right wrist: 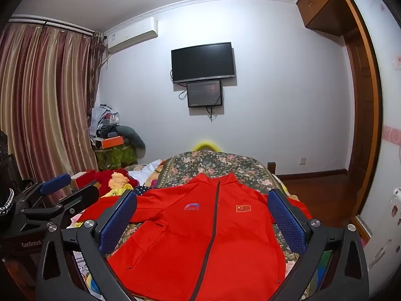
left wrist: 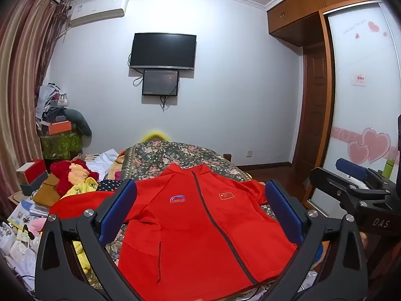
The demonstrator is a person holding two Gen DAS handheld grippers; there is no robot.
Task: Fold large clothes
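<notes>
A red zip-up jacket (left wrist: 190, 225) lies front side up, zipped, on a floral bedspread (left wrist: 160, 158), collar away from me and sleeves spread to both sides. It also shows in the right wrist view (right wrist: 200, 238). My left gripper (left wrist: 200, 208) is open and empty, held above the jacket's chest. My right gripper (right wrist: 201, 213) is open and empty, also above the jacket. The right gripper shows at the right edge of the left wrist view (left wrist: 351, 180). The left gripper shows at the left edge of the right wrist view (right wrist: 60, 190).
A pile of plush toys and clothes (left wrist: 75, 178) lies left of the bed, with boxes and papers (left wrist: 27, 200) on the floor. A wardrobe with a sliding door (left wrist: 363, 100) stands to the right. A TV (left wrist: 163, 50) hangs on the far wall.
</notes>
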